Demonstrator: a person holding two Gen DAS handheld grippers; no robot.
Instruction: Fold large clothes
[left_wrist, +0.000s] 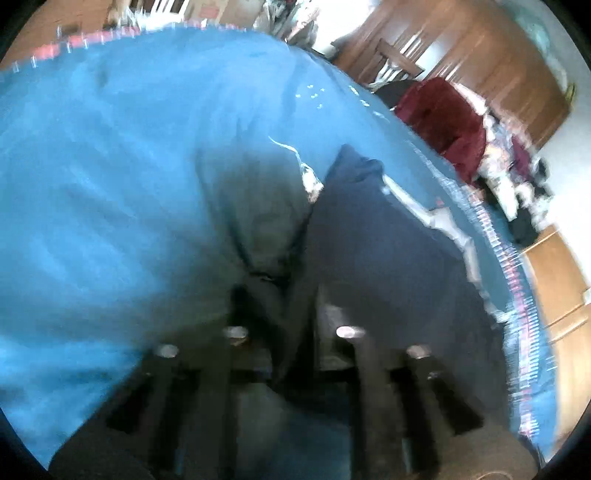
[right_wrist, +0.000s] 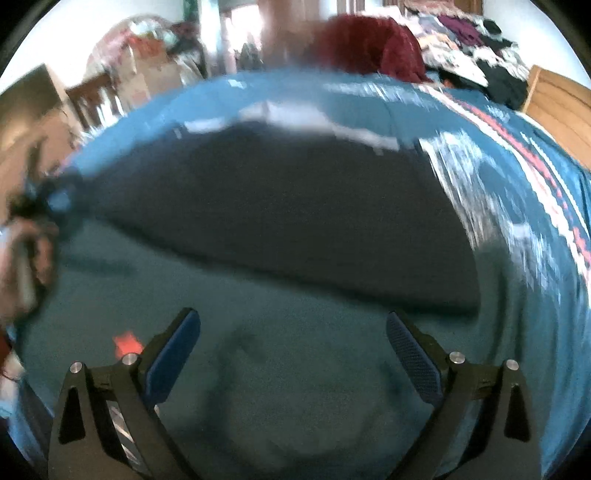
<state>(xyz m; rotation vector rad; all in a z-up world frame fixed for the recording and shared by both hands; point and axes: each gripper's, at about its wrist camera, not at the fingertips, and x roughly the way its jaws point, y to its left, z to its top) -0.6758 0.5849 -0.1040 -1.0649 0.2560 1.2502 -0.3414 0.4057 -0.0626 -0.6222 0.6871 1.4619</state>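
Observation:
A dark navy garment (right_wrist: 280, 206) with a white edge lies spread on a blue bedcover (right_wrist: 295, 369). In the left wrist view the garment (left_wrist: 369, 240) rises up from my left gripper (left_wrist: 291, 295), whose jaws are close together and pinch a fold of the dark cloth. The view is blurred by motion. My right gripper (right_wrist: 293, 354) is open and empty, its blue-padded fingers (right_wrist: 173, 358) wide apart just above the bedcover in front of the garment's near edge. The left gripper and a hand show blurred at the left edge of the right wrist view (right_wrist: 55, 206).
The bedcover (left_wrist: 92, 166) has a red and white patterned border (right_wrist: 546, 177). A dark red cloth (right_wrist: 373, 44) and a pile of mixed clothes (right_wrist: 476, 62) lie at the bed's far side. Wooden furniture (left_wrist: 480, 62) and a chair (right_wrist: 96, 99) stand around the bed.

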